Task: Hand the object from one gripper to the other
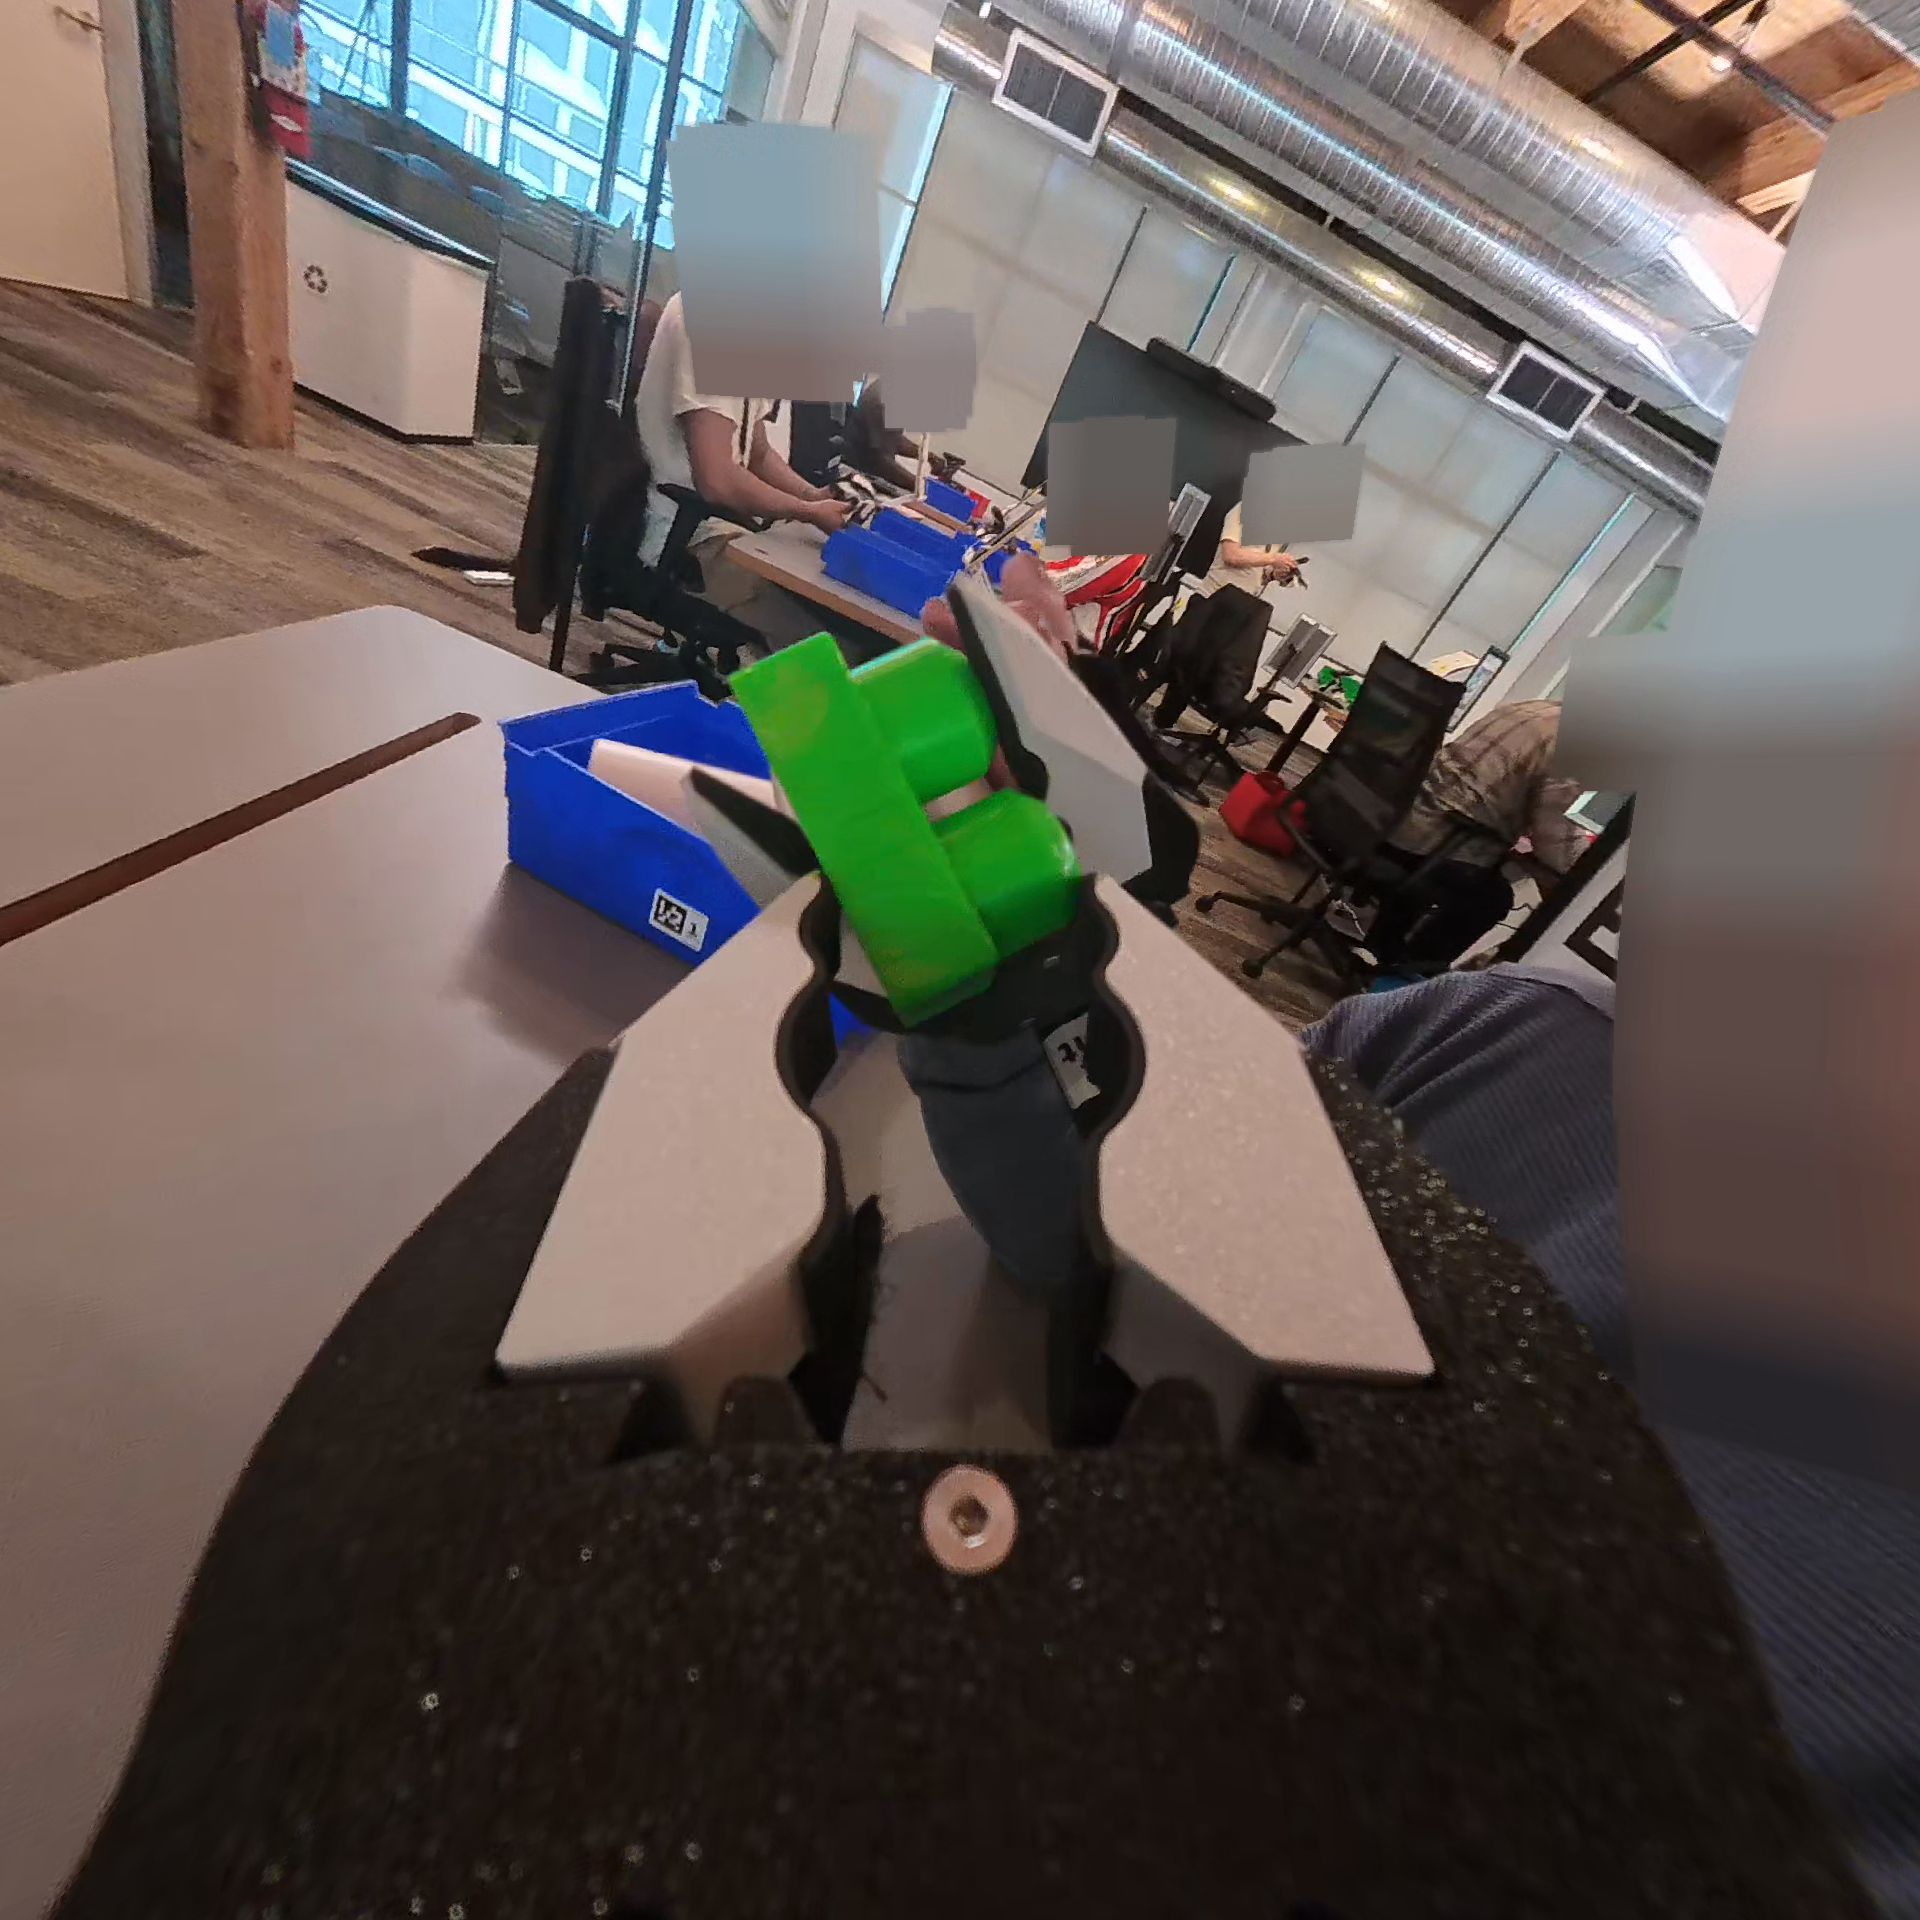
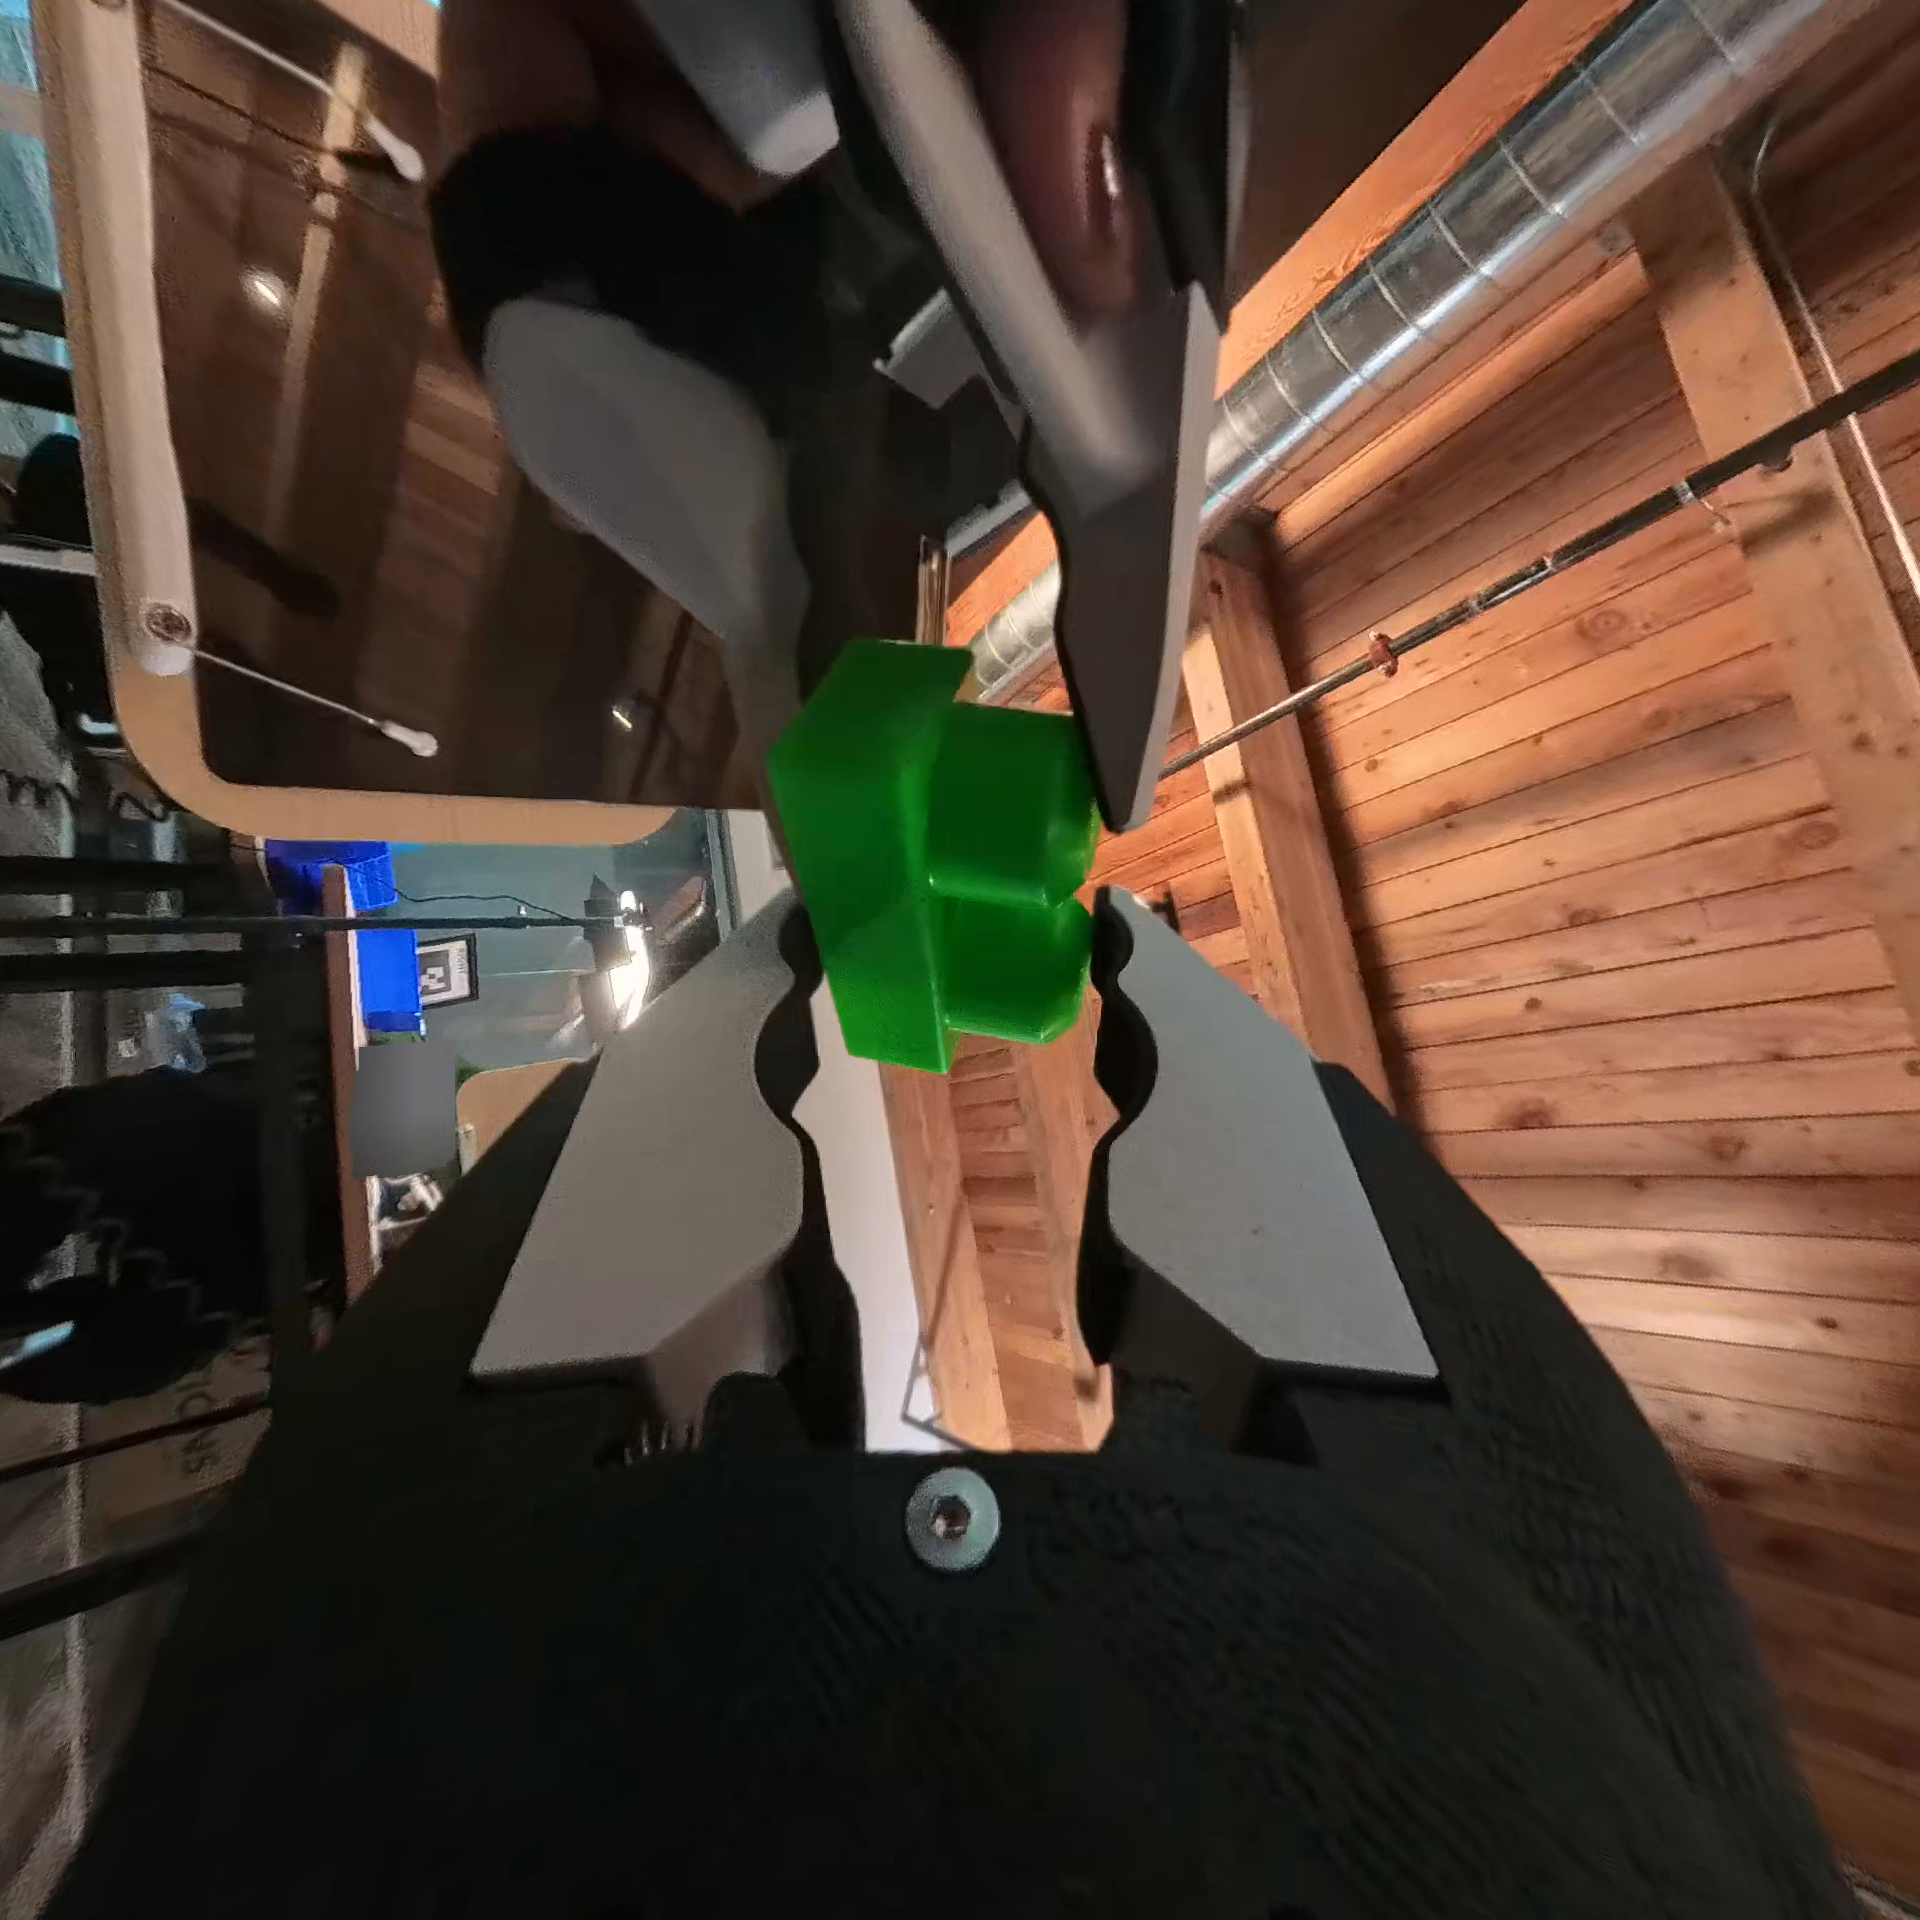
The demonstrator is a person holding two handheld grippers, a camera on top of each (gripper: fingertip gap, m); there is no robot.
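Observation:
A bright green plastic block [image 1: 883,831] with two round knobs is held in the air between both grippers. My left gripper [image 1: 951,899] pinches its near, lower end, with both grey fingers touching its sides. My right gripper [image 1: 873,758] comes in from the far side and clamps its upper end. In the right wrist view, the right gripper [image 2: 951,914] holds the lower part of the green block [image 2: 914,883], and the left gripper [image 2: 945,748] grips it from above. Neither gripper shows a gap to the block.
A blue bin [image 1: 613,831] holding a white object stands on the grey-brown table [image 1: 260,1039] just behind the block. A person's blue-clad limb [image 1: 1507,1122] is at the right. People sit at desks with office chairs [image 1: 1382,790] farther back. The right wrist view looks up at wooden boards [image 2: 1558,935]. Less than 4 cm separates the two grippers' tips.

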